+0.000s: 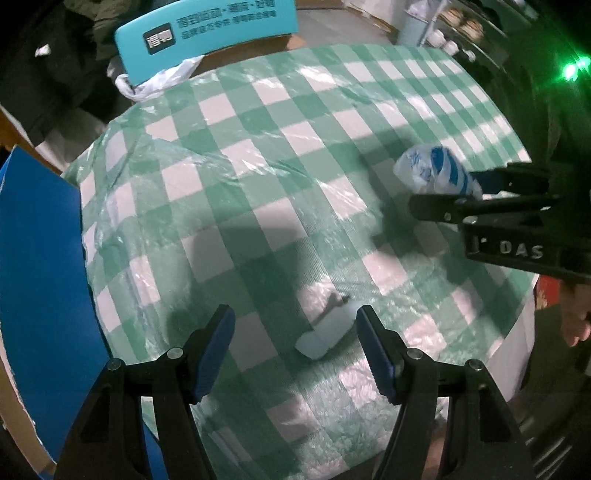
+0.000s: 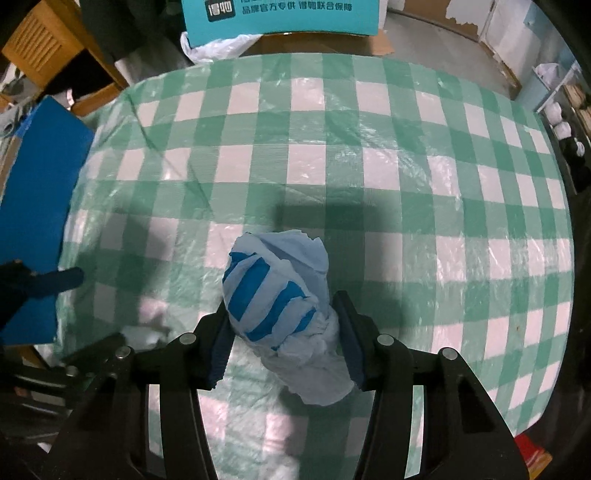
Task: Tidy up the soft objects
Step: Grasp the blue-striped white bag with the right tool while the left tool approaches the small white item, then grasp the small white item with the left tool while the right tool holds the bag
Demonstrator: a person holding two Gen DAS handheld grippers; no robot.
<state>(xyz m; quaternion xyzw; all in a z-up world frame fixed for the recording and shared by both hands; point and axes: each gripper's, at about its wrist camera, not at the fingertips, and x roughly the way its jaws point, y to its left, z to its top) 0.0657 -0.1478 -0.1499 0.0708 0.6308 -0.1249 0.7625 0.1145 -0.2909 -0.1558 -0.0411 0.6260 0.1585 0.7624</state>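
Observation:
A soft bundle (image 2: 280, 291) of pale blue wrap with bright blue stripes sits between the pads of my right gripper (image 2: 281, 306), which is shut on it and holds it above the checked tablecloth (image 2: 369, 166). In the left wrist view the same bundle (image 1: 428, 170) sticks out of the right gripper (image 1: 461, 192) at the right. My left gripper (image 1: 294, 314) points down with its jaws wide open and nothing in them. A small pale packet (image 1: 325, 332) lies flat on the cloth just beneath them, nearer the right finger. One left finger (image 2: 61, 278) shows at the right wrist view's left edge.
A blue box (image 1: 37, 277) stands off the table's left edge. A teal printed box (image 1: 207, 33) and a crumpled white plastic bag (image 1: 155, 81) lie beyond the far edge. A hand (image 1: 576, 317) shows at the right. Shelves (image 2: 561, 122) with white items stand at the far right.

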